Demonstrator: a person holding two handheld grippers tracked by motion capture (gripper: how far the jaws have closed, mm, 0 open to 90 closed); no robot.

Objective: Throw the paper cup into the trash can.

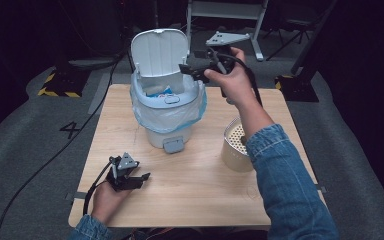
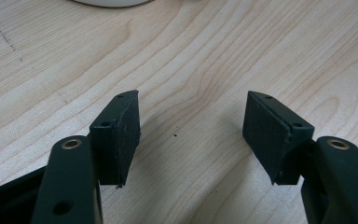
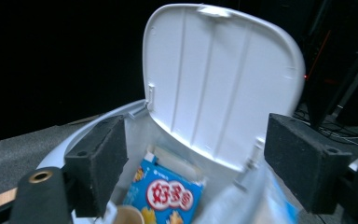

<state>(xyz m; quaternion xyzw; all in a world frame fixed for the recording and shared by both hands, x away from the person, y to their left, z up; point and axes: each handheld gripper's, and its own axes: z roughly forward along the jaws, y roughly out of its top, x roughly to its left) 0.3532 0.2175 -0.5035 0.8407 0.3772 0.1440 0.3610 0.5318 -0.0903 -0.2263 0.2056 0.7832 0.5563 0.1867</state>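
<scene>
A white pedal bin with a pale blue liner bag stands at the back of the wooden table, its lid raised upright. My right gripper hovers over the bin's right rim, pointing left. In the right gripper view it is open, nothing between its pads, looking into the bin at a blue snack packet below the lid. My left gripper lies low at the table's front left. Seen from its own camera, it stands open over bare wood.
A round perforated metal container stands at the table's right, beside the right forearm's denim sleeve. The bin's grey pedal faces the front. Dark floor, cables and stands surround the table.
</scene>
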